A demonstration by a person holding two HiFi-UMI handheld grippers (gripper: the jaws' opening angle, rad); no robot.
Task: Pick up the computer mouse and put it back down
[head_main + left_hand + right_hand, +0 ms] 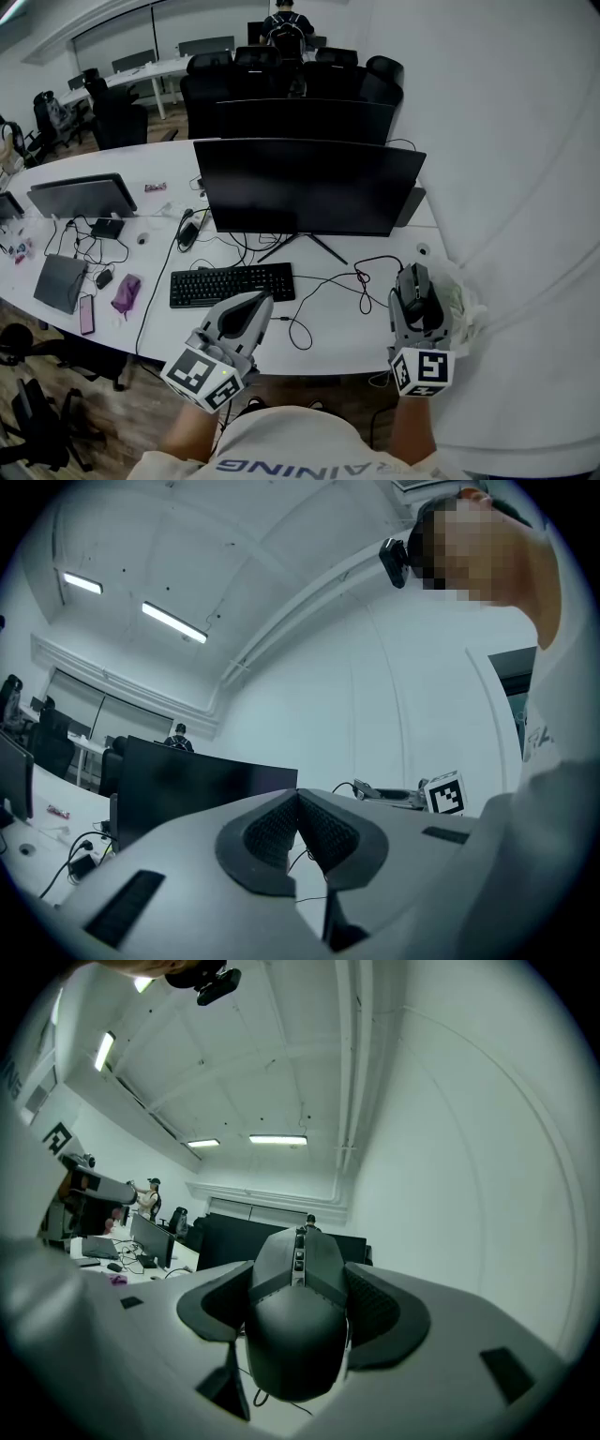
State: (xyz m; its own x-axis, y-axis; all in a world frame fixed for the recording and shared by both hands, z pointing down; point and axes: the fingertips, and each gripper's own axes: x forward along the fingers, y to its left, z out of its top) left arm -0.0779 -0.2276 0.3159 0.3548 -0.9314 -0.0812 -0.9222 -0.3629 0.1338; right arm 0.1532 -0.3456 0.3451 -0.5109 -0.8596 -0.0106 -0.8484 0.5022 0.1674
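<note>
One computer mouse [412, 281] is squeezed btwn the jaws of the right gripper [417, 298], over the tabletop [342, 342], at 3 o'clock from the keyboard [232, 284]. Its long side runs w/ the jaws, nose to 12 o'clock. Can't tell if it touches down; next move is prob. straight down. Left gripper [246, 314] is pinched closed w/ nothing in it, well apart at 9 o'clock.

Bare desk [339, 339] right of the keyboard [232, 284] is open, though a cable [359, 281] loops across it.
</note>
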